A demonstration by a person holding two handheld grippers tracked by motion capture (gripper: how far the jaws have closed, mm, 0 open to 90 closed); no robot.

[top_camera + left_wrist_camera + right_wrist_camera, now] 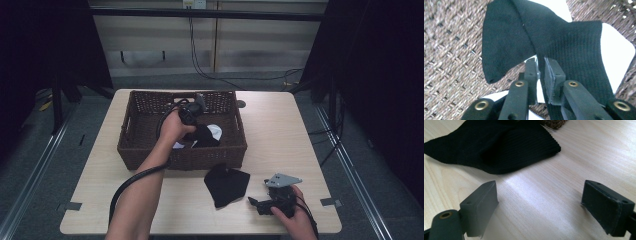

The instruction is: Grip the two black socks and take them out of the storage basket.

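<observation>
Left gripper [541, 75] inside wicker basket [150, 102], jaws pinched on black sock [564, 45]; its own view reveals white cloth [617, 53] underneath. Right gripper [540, 203] spread wide, empty, in front of basket beside second black sock [226, 184] on table [280, 130].

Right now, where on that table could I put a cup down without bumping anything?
The table is bare right of the basket up to its far right corner, and along its left edge beside the basket. The near right is crowded: a black sock and the right gripper.
</observation>
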